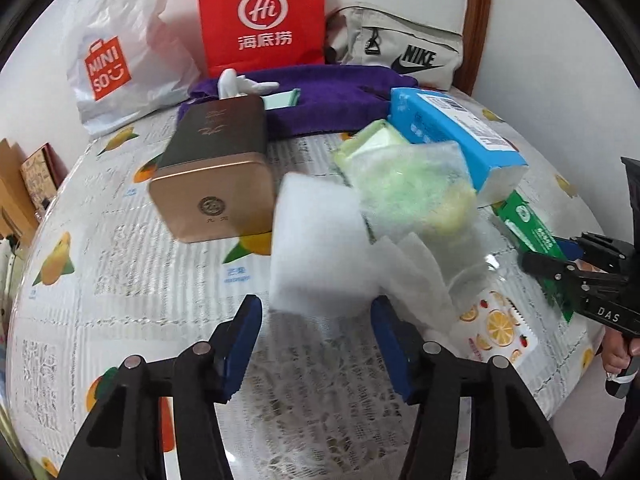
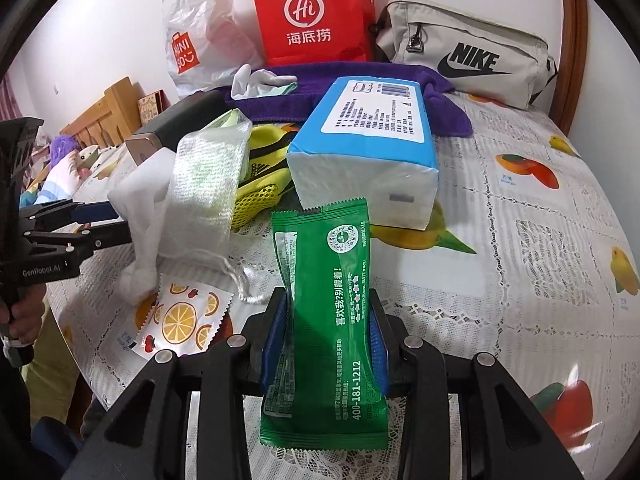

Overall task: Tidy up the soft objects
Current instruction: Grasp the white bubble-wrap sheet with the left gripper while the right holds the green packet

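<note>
The right hand-held gripper (image 2: 329, 344) is pinching a green packet (image 2: 326, 320) between its blue pads, jaws narrowed against its sides, holding it upright just above the desk (image 2: 520, 240) in front of the blue tissue pack (image 2: 372, 148). The left hand-held gripper (image 1: 316, 320) is standing with its jaws wide, its fingers flanking the near end of a white foam block (image 1: 316, 240); whether they are touching it I cannot tell. A mesh pouch (image 1: 416, 188) is lying against the block.
</note>
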`<state>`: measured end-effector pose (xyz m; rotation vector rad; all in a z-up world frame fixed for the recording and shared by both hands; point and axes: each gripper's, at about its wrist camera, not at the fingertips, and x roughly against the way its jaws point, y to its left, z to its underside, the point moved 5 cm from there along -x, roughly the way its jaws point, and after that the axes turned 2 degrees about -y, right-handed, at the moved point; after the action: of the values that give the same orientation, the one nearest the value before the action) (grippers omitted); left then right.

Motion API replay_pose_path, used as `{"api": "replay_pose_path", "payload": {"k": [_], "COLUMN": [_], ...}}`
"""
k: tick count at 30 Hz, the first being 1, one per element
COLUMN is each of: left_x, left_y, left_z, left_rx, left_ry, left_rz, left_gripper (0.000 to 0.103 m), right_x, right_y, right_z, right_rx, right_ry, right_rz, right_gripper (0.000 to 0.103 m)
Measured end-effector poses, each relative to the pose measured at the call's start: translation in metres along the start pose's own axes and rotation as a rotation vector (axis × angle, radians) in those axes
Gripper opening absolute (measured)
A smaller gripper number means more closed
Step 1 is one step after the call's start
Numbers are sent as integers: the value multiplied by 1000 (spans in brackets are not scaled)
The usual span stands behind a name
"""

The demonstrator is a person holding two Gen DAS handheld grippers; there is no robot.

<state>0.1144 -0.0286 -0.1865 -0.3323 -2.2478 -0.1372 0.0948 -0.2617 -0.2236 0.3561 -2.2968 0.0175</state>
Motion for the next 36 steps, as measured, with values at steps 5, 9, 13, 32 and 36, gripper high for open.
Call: {"api": "replay_pose_path", "payload": {"k": [5,9,13,32,36], "left_x": [6,8,-1,32,24], "left_y": [7,-1,-4,27,36], "left_z": [0,-3,-12,7,18], "left_rx": [11,-45,-73,-3,18], "left_ry": [-12,-34,-37,-54,-13], "left_rz": [25,5,-40,-18,-32], "left_gripper": [59,70,73,52,59], "right_x": [-1,-2,-2,-3,-4], "right_y": [0,1,0,0,1], "right_z": [0,0,0,1,1], "right_rx": [-1,3,2,8,10], "right_ry": [3,6,8,9,8], "right_rz": [-2,-1,-4,-4,-2], "right_gripper": [38,38,38,39,41]}}
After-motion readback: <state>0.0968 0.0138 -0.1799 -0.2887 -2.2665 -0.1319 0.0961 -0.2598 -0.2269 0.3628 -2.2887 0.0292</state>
